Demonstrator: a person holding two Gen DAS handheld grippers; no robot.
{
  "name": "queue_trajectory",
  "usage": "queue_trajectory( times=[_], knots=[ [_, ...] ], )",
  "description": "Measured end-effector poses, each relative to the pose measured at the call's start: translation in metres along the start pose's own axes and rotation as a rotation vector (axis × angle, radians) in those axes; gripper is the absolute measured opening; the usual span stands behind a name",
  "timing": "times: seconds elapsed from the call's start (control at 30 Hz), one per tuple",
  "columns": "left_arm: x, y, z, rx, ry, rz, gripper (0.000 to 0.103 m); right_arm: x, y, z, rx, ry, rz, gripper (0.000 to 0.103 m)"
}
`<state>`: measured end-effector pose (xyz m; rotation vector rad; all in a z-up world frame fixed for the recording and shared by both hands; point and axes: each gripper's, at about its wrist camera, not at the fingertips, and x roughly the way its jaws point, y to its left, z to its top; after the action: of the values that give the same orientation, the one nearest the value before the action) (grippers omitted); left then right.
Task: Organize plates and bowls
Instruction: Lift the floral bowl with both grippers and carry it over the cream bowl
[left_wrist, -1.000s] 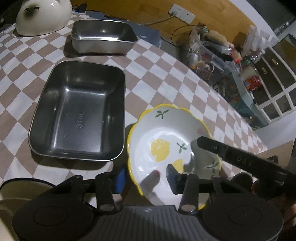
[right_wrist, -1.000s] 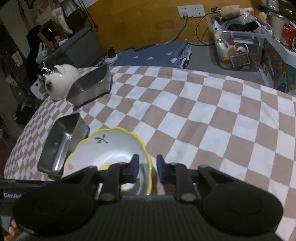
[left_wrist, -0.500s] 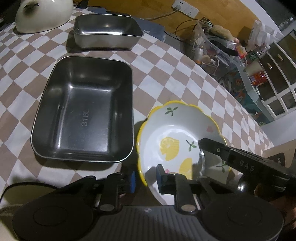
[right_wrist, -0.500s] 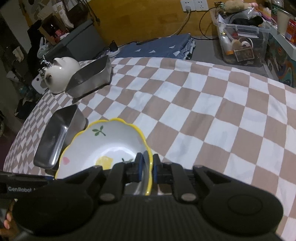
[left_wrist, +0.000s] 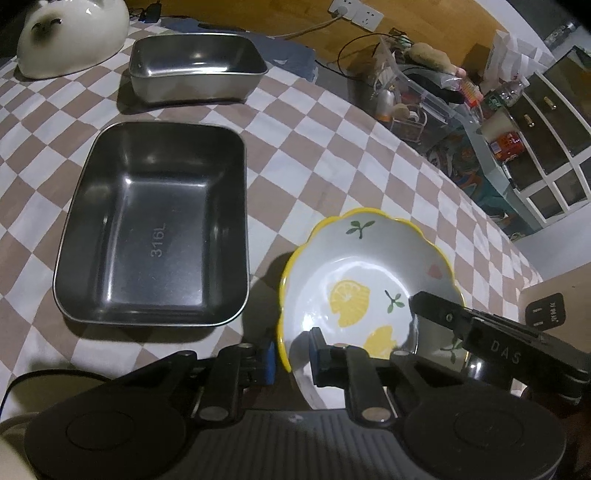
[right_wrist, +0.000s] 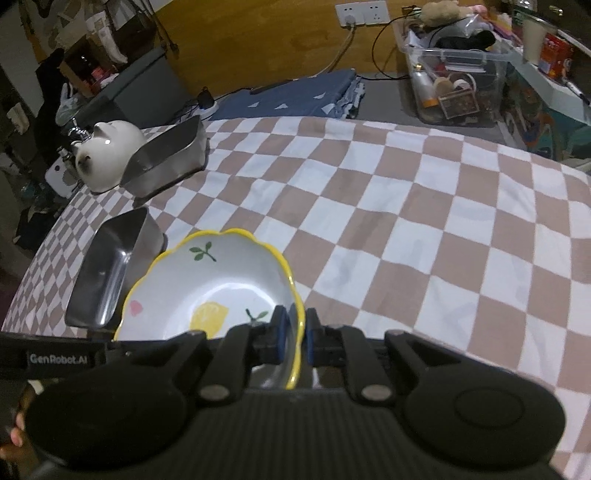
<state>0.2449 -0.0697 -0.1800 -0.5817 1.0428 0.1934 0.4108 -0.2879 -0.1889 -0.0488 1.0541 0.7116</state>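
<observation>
1. Bowl, white ceramic w/ scalloped yellow rim, lemon + leaf pattern, sits near edge of checkered tablecloth, just right of big steel tray in left wrist view.
2. Left gripper: jaws have just been closing, now pinching bowl's near-left rim; blue pad outside wall, black finger inside.
3. Right gripper: pressed onto bowl's near-right rim, yellow edge clamped btw the two blue pads. One pad inside bowl, other outside.
4. Both claws grip same bowl from opposite sides; right gripper's body shows in left wrist view at lower right, over bowl's right part.
5. Can't tell if bowl is lifted or resting on cloth; its shadow falls on cloth btw it and tray.
6. Big steel tray is rectangular, "316L" stamped on floor, nothing inside.
7. Smaller steel tray lies farther back, apart from big one.
8. White ceramic pot at far left, just beside smaller tray.
9. Beyond cloth: clear plastic bin of clutter far right, wall sockets on wood panel, folded blue fabric on floor.
</observation>
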Motion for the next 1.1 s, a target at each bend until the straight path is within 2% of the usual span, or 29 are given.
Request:
queue_trajectory(
  times=[0.37,0.63,1.1],
  knots=[
    [-0.039,-0.006,0.002,0.040,-0.087,-0.027,0.018,-0.038,0.016,-0.006,0.021,-0.068,-0.014,0.013],
    [-0.071,-0.002,-0.012,0.073,-0.133,-0.039,0.018,-0.069,0.034,-0.025,0.035,-0.081,-0.010,0.013],
    [-0.111,0.022,-0.049,0.100,-0.127,-0.074,0.018,-0.109,0.068,-0.077,0.112,-0.088,-0.013,0.012]
  ],
)
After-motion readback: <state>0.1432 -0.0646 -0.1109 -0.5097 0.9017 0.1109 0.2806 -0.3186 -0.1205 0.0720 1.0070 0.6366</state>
